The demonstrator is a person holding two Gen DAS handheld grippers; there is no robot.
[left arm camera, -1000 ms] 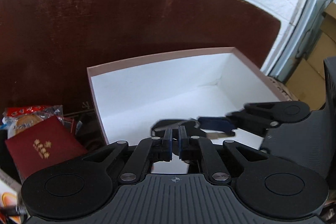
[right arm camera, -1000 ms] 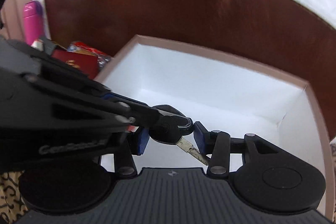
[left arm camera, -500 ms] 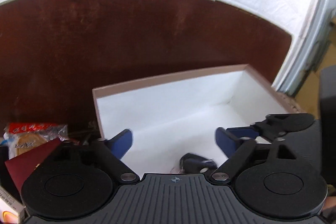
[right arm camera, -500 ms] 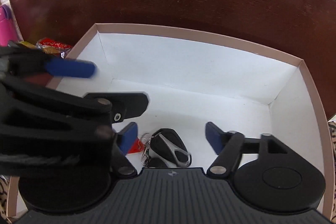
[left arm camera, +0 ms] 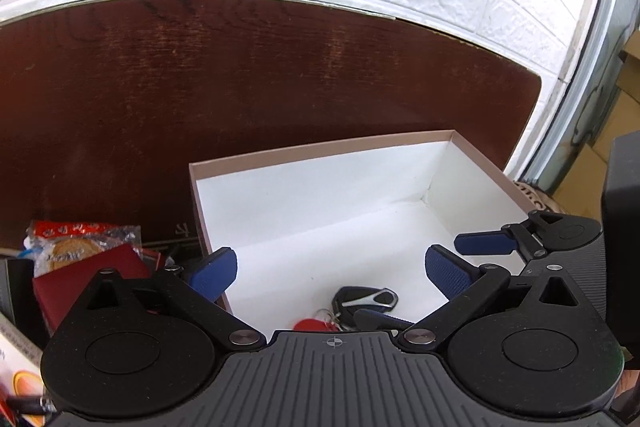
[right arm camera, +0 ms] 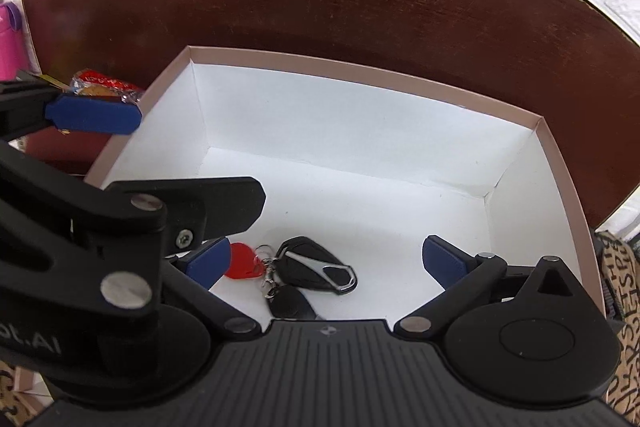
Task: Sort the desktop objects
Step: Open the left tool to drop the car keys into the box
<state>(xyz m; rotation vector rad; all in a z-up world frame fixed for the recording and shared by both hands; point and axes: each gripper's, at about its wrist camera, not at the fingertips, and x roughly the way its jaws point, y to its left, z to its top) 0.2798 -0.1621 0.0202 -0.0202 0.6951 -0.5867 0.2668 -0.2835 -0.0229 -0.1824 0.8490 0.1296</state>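
Note:
A bunch of keys with a black fob (right arm camera: 316, 265) and a red tag (right arm camera: 242, 263) lies on the floor of the white box (right arm camera: 360, 67), near its front wall. My right gripper (right arm camera: 326, 259) hangs just above it, jaws opening wide, pads clear of the keys. In the left wrist view the fob (left arm camera: 366, 301) and the tag (left arm camera: 314, 325) lie under my left gripper (left arm camera: 330, 269), whose jaws are also opening and hold nothing. The box rim (left arm camera: 320, 147) is pinkish brown. One blue finger (left arm camera: 484, 243) of the right gripper shows at the right.
The box sits on a dark wooden table (left arm camera: 240, 87) against a white brick wall. Left of the box lie a snack packet (left arm camera: 76, 245) and a red booklet (left arm camera: 80, 279). A pink bottle (right arm camera: 10, 35) stands at the far left. A patterned bag (right arm camera: 624, 287) is at the right.
A second ago both grippers held the keys above the box. Both have opened wide since, and the keys now lie on the box floor. The left gripper has lifted slightly.

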